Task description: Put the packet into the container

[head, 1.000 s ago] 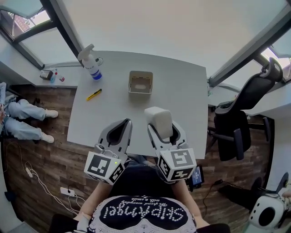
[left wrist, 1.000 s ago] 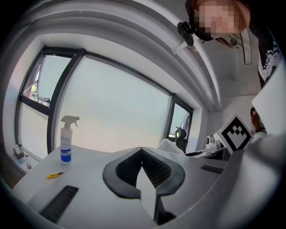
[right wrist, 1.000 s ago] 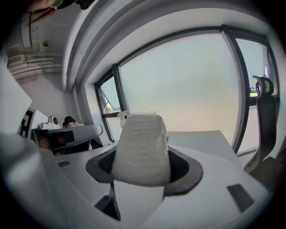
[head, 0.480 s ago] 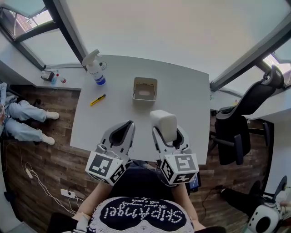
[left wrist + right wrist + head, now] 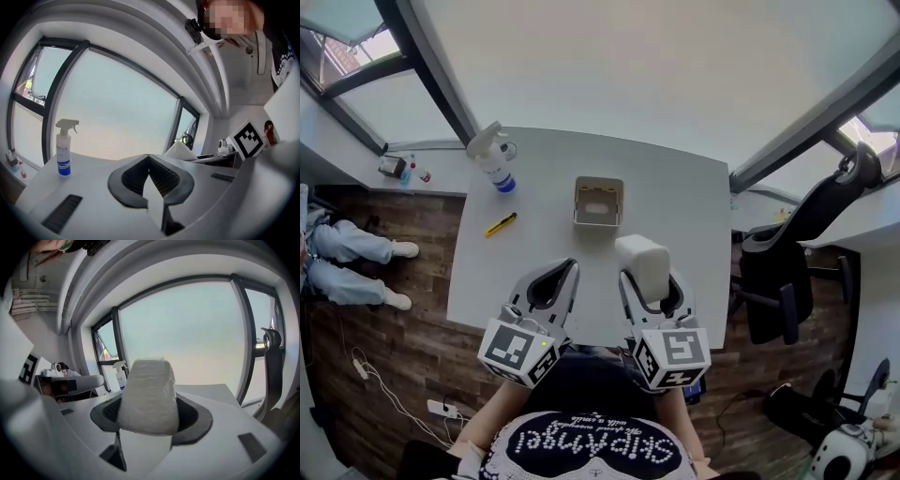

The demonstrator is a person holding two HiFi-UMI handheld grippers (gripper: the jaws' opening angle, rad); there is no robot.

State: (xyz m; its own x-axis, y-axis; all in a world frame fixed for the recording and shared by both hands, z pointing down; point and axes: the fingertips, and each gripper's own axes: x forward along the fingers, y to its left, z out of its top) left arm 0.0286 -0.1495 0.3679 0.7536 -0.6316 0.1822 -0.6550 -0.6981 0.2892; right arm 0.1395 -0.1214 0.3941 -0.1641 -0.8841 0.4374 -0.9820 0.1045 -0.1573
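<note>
The right gripper point(image 5: 651, 283) stands wide, its pads pressing both sides of a white packet point(image 5: 641, 264). The packet sticks up and forward out of the jaws at the lower centre of the head view, over the table's point(image 5: 684, 202) near edge. Held upright like that, its free end can probably drop straight into the open-topped container point(image 5: 598, 202) just beyond, near the frame's centre. The left gripper point(image 5: 554, 276) is closed tip to tip on nothing, apparently parked alongside out of the way. In the right gripper view the packet blocks the container. The packet's lower end is buried between the jaws, and any print on it is unreadable.
</note>
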